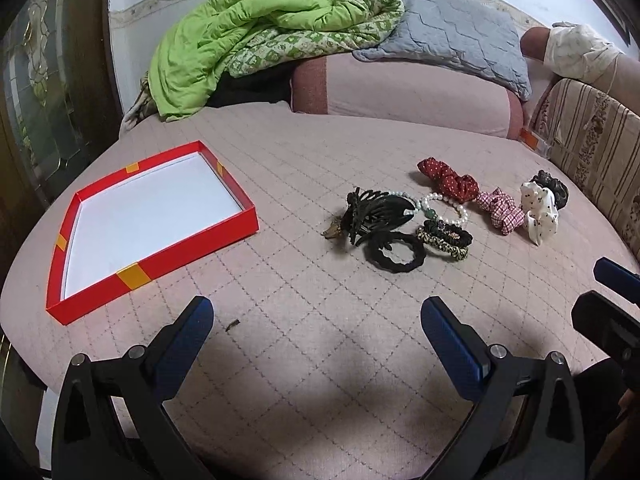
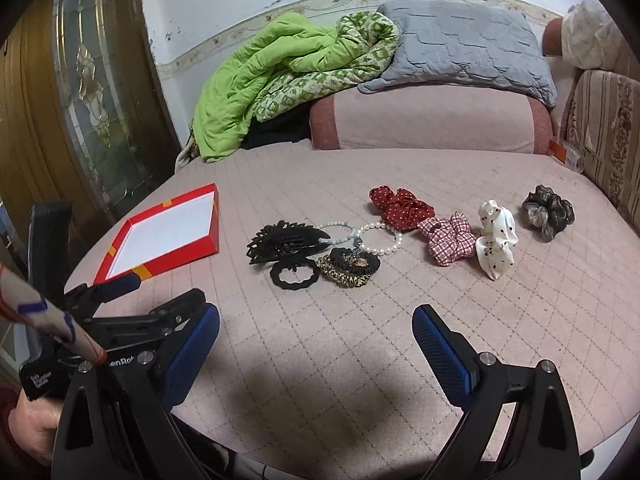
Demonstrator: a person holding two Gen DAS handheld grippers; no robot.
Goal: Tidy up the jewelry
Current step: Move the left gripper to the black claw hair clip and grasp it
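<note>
Hovering above the quilted bed (image 1: 320, 340), left tongs (image 1: 316, 328) spread wide, nothing between the pads. Right tongs (image 2: 316, 336) likewise spread, empty. Red tray (image 1: 160, 256) lies ahead-left of the left tongs, white inside. Black hair claw (image 1: 376, 210), pearl bracelet (image 1: 444, 208) and black hair tie (image 1: 396, 250) cluster ahead of both tongs, touching. Red dotted scrunchie (image 2: 400, 206), checked scrunchie (image 2: 448, 238), white dotted scrunchie (image 2: 496, 236) and dark scrunchie (image 2: 548, 210) run ahead-right of the right tongs.
</note>
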